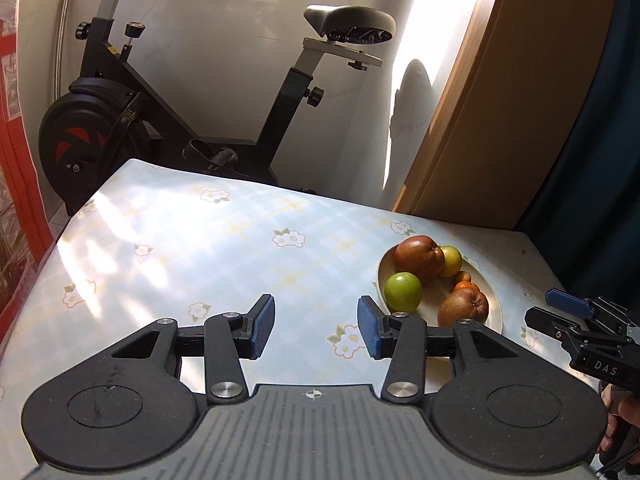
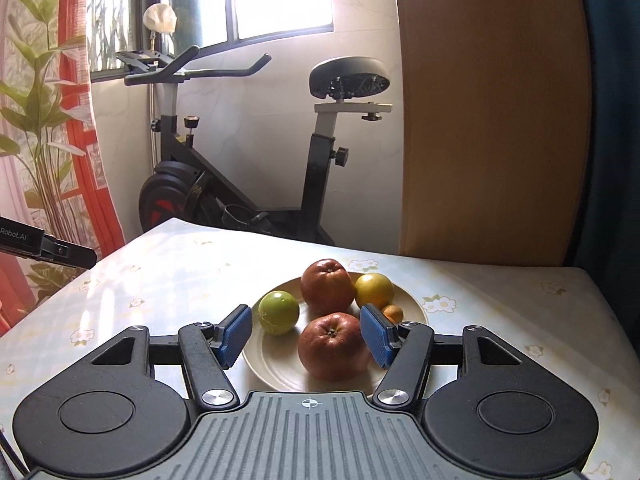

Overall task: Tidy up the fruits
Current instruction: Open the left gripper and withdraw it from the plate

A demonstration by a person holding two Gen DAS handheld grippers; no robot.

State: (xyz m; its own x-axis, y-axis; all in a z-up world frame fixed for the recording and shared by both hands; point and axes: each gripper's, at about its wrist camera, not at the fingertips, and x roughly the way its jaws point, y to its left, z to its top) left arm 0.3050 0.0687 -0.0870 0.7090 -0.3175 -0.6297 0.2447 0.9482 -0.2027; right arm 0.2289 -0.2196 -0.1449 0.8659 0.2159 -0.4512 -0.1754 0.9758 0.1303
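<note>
A cream plate [image 2: 272, 368] on the flowered tablecloth holds a near red apple [image 2: 332, 346], a far red apple [image 2: 328, 286], a green fruit [image 2: 279, 312], a yellow-green fruit [image 2: 374, 290] and a small orange fruit [image 2: 393, 313]. My right gripper [image 2: 306, 332] hovers open in front of the plate. The near apple shows between its blue pads, clear of the left one. My left gripper [image 1: 316, 328] is open and empty over bare cloth, left of the plate [image 1: 436, 292]. From the left wrist view, the right gripper [image 1: 560, 312] is right of the plate.
An exercise bike [image 2: 240, 184] stands beyond the table's far edge [image 1: 256, 180]. A wooden panel [image 2: 492, 120] rises at the back right, with dark blue cloth [image 1: 592, 160] beside it. An orange-trimmed curtain [image 2: 76, 128] hangs on the left. A hand [image 1: 620, 420] holds the right gripper.
</note>
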